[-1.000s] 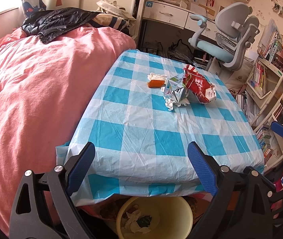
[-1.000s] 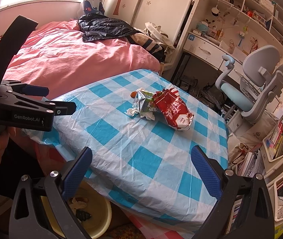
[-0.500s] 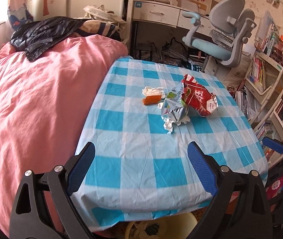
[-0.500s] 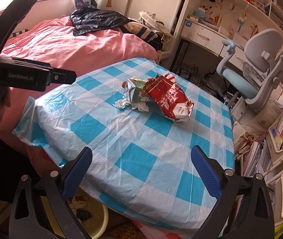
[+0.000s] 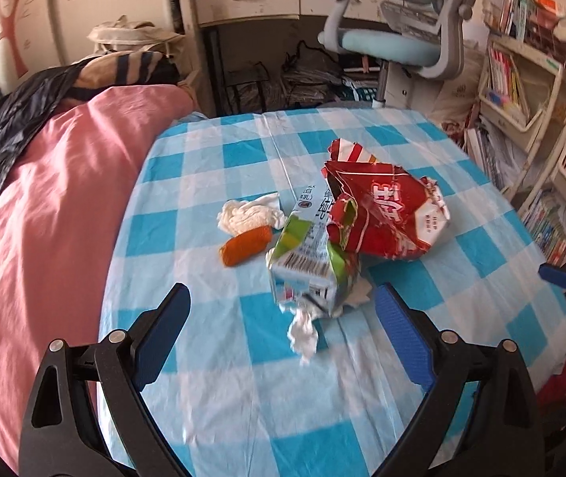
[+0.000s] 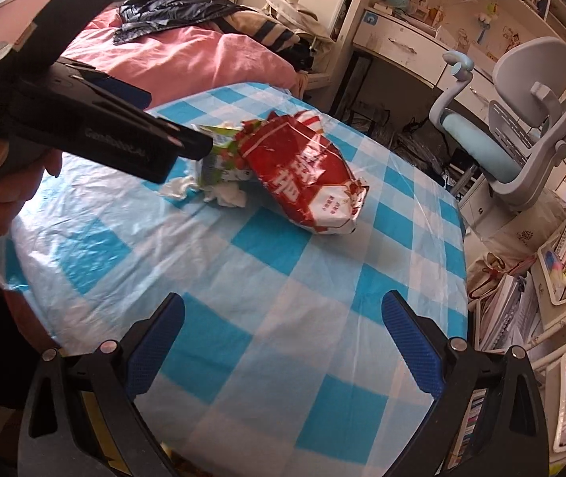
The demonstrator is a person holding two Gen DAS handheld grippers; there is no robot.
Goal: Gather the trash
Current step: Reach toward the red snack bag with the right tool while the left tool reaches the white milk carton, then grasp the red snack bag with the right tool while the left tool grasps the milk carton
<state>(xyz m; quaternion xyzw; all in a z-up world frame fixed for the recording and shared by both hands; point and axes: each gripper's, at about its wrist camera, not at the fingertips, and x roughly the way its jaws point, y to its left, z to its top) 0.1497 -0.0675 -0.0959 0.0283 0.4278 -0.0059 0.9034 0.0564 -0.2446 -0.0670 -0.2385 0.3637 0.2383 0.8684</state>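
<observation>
Checked tablecloth (image 5: pixel 211 357); left tongs (image 6: pixel 187 145) (body) hide carton (image 6: pixel 219 159).

Your near half of the checked tablecloth (image 6: pixel 283 278) lies bare, open for either gripper. Farther in, the red bag (image 6: pixel 306 175), carton (image 5: pixel 306 262), tissue (image 5: pixel 302 330) and orange piece (image 5: pixel 245 244) crowd together; the bed (image 5: pixel 36 218) bounds the left.

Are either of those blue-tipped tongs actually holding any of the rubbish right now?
No. Both the left tongs and the right tongs are open and empty; the green carton and red bag lie untouched on the table.
</observation>
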